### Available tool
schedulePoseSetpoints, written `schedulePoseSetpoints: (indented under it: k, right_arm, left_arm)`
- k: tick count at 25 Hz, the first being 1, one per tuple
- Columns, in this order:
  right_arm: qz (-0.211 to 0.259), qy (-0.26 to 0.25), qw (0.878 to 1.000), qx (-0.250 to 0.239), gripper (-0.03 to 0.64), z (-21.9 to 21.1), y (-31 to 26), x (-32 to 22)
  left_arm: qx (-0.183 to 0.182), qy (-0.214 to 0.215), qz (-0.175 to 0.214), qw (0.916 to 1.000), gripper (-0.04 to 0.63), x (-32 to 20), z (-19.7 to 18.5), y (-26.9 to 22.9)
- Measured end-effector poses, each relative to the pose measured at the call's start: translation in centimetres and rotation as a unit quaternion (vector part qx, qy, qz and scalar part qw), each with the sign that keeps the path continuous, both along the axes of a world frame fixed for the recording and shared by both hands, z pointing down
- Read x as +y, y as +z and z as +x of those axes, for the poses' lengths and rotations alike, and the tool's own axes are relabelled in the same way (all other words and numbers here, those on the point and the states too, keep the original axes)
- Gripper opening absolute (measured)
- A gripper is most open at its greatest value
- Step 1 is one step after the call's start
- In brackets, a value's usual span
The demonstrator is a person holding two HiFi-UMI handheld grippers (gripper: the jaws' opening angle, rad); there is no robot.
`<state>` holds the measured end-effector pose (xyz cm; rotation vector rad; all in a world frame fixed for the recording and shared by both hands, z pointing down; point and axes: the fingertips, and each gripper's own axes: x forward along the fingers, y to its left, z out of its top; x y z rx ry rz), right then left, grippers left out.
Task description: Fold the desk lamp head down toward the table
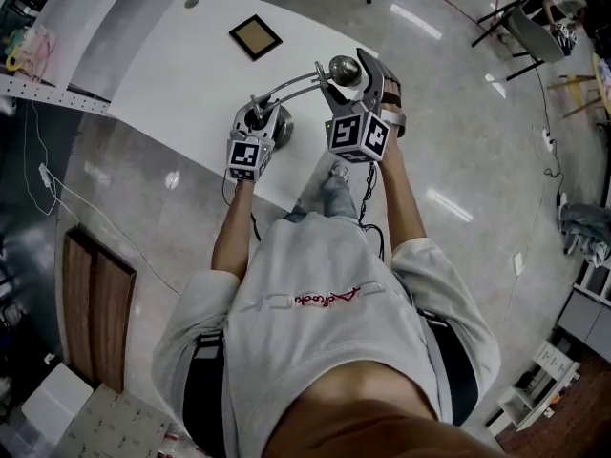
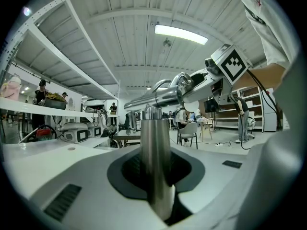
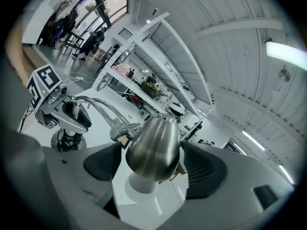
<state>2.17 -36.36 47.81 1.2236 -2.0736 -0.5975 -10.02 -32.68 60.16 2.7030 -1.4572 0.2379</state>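
Observation:
A chrome desk lamp stands near the front edge of the white table. Its thin curved arm runs from the upright stem to the rounded lamp head. My left gripper is shut on the stem just above the base, and the stem fills the gap between the jaws. My right gripper stands open with wide jaws. The lamp head sits between its pads with a small gap on each side.
A square brown-framed plate lies farther back on the table, and a small round disc sits near the far corner. Shelving runs along the left. A wooden panel lies on the floor. Chairs stand at top right.

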Motion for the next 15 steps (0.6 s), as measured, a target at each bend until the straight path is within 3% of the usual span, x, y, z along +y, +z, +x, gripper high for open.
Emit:
schedulePoseSetpoints:
  k: [2, 5, 15]
  right_arm:
    - [0.01, 0.005, 1.0, 0.017, 0.347, -0.21, 0.03, -0.23]
    - [0.019, 0.013, 1.0, 0.014, 0.311, -0.33, -0.21, -0.51]
    - [0.008, 0.013, 1.0, -0.006, 0.305, -0.19, 0.29, -0.75]
  left_arm:
    - [0.0, 0.001, -0.001, 1.0, 0.103, 0.03, 0.01, 0.06]
    - [0.001, 0.002, -0.001, 1.0, 0.103, -0.03, -0.04, 0.05]
    - [0.003, 0.002, 0.0, 1.0, 0.103, -0.14, -0.13, 0.17]
